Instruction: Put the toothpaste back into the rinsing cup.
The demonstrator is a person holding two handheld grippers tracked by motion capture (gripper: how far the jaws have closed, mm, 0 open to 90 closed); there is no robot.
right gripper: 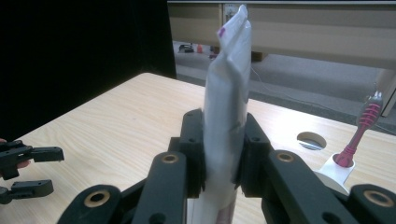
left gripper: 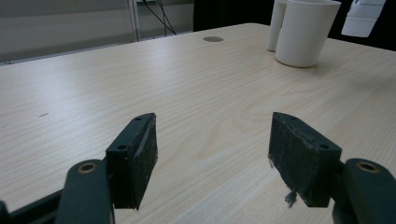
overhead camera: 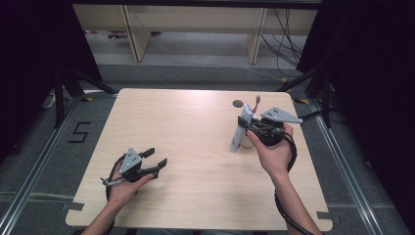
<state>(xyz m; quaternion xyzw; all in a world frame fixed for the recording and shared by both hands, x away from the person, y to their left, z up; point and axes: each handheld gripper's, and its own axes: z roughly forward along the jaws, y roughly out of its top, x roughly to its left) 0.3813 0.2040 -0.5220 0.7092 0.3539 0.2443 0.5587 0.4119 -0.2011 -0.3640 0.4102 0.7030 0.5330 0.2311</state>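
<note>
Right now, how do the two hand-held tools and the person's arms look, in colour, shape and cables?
Both tools are black, with two flat rectangular jaws on hinged links with brass-coloured pivot rings. The left tool and the right tool each carry a grey three-cornered plate with small dark dots on top. A black cable loops from each one down along the wrist. The forearms are bare; no sleeve or glove is visible.

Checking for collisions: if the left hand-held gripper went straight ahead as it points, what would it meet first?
Mostly bare table; the left hand-held gripper seems to aim just left of the white cup, though depth is uncertain.
</note>
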